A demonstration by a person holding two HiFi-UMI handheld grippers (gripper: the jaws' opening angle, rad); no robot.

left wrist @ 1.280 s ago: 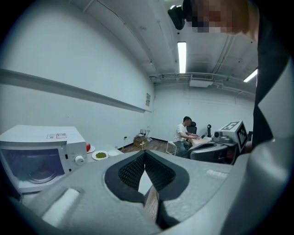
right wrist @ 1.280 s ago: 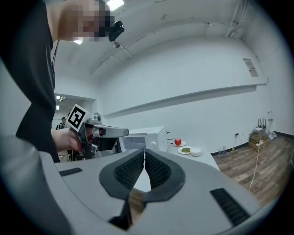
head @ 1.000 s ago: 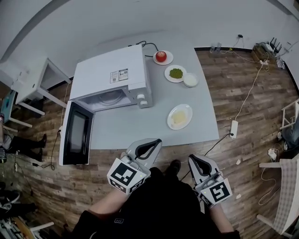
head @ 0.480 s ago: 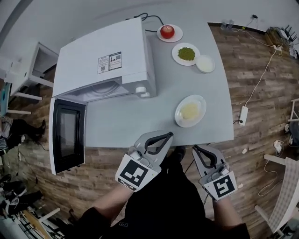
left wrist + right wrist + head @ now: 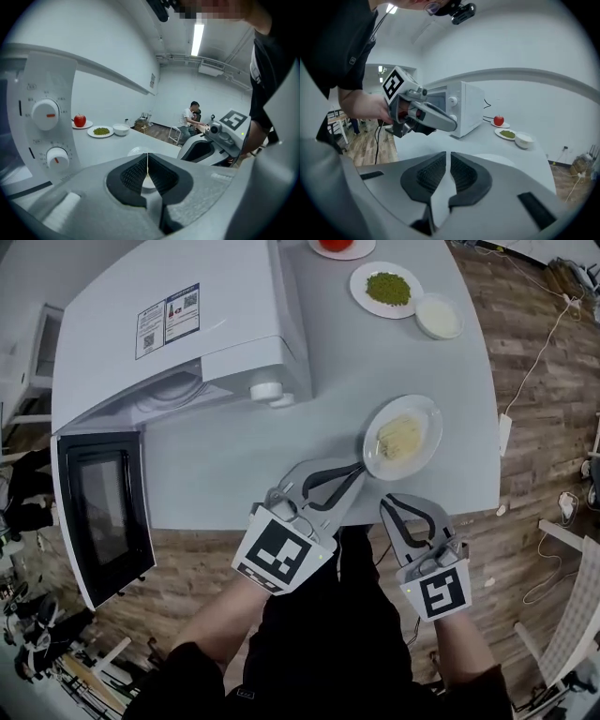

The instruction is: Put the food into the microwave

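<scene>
Grey table (image 5: 234, 474) over wood-plank floor. Nearest, at the table's front edge: left gripper (image 5: 360, 472), jaws pressed together, empty, tips just beside the rim of the round white plate (image 5: 431, 418). Right gripper (image 5: 387, 502), jaws all but closed, having just eased apart to a thin slit, nothing between. The pale yellow food (image 5: 401, 435) lies on that plate, outside the white microwave (image 5: 169, 324). Its dark-windowed door (image 5: 98, 512) hangs open. Farther back: plate of green food (image 5: 387, 287), small white bowl (image 5: 439, 315).

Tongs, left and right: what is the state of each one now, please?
Left grey tongs: closed, holding nothing.
Right grey tongs: closed but for a slit, holding nothing.
</scene>
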